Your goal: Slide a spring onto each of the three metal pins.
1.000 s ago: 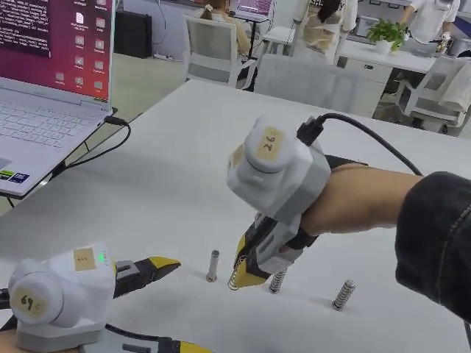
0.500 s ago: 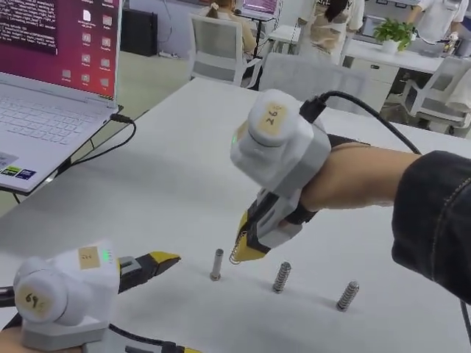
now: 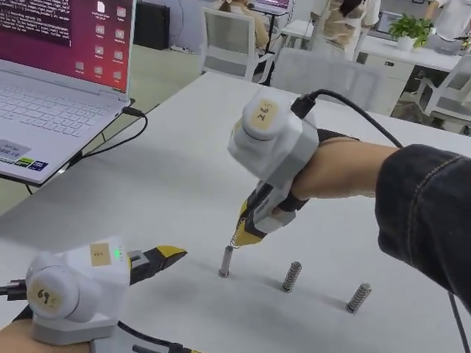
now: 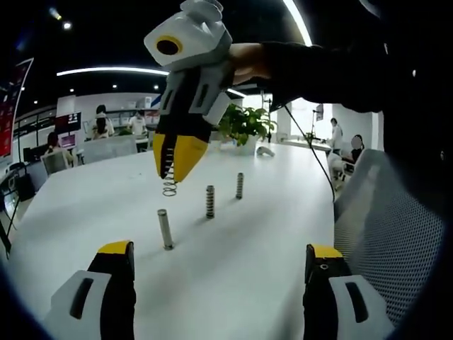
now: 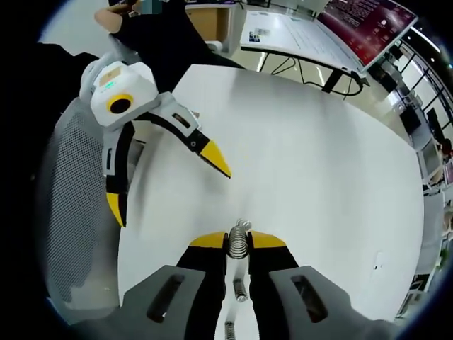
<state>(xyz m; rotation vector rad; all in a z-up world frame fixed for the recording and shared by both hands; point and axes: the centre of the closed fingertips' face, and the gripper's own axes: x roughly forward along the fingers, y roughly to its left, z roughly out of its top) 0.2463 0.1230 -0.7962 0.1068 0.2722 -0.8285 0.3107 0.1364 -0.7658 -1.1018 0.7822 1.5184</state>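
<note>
Bench (image 3: 169, 176): white and flat. It bears three upright metal pins in a row, with an open laptop (image 3: 51, 73) at its far left edge.

Bare pin (image 3: 226, 261): the pin nearest the left claw. Nothing is on it.

Middle pin (image 3: 292, 276): carries the middle spring (image 4: 210, 201), which sleeves it from base to top.

End pin (image 3: 358, 297): farthest from the left claw. It carries the end spring (image 4: 239, 185) in the same way.

Right claw (image 3: 243, 237): its yellow tips are pinched narrow on the held spring (image 3: 235, 238) and point down at the bench. A hand in a dark sleeve grips it.

Held spring, position: its upper coils are clamped between the jaws. Its lower coils hang free just above the top of the bare pin, apart from it in the left gripper view. The right gripper view looks down along the spring, with the bare pin below it between the jaws.

Left claw (image 4: 219, 249): jaws spread wide and holding nothing. It sits low over the bench, near the bare pin, on the side away from the other two pins.

Change over the last second: the right claw was low between the bare pin and the middle pin, close beside the middle spring. It has since risen and shifted over the bare pin, keeping its grip on the held spring. The left claw has stayed wide. The pins and seated springs have kept their places.
</note>
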